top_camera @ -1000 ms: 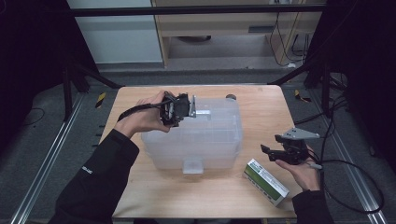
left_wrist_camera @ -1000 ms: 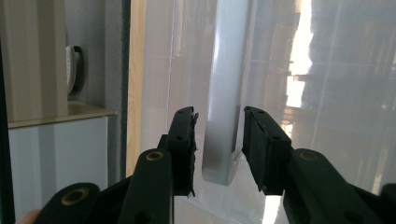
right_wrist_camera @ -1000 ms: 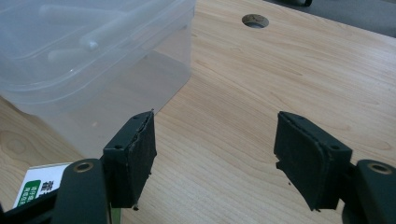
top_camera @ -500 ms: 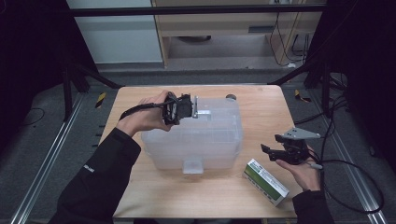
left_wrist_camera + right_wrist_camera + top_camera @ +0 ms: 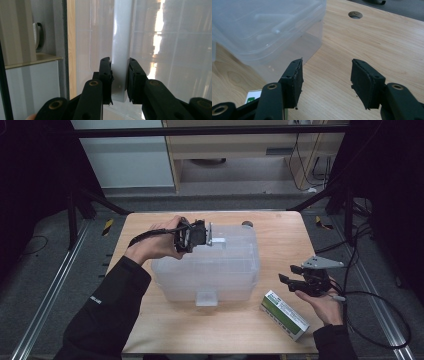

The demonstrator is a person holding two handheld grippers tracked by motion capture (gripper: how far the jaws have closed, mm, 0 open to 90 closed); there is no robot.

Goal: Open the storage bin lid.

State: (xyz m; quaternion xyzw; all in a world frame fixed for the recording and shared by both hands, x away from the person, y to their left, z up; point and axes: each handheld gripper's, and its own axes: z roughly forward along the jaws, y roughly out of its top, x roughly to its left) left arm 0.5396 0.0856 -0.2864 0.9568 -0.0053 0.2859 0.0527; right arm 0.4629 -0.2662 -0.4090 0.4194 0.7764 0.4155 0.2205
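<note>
Left gripper (image 5: 118,80), jaws just closing, pinches the far-side latch (image 5: 120,50) of the clear lidded storage box (image 5: 207,265) mid-desk (image 5: 280,227), presumably to unclip the lid, while right gripper (image 5: 325,82) waits unclenched and empty, jaws narrowing, above the green-and-white carton (image 5: 285,314).

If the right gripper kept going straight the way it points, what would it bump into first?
Probably the clear plastic storage box. The right gripper, jaws open with nothing between them, points over bare wooden table with the box's corner just ahead; depth is hard to judge.
</note>
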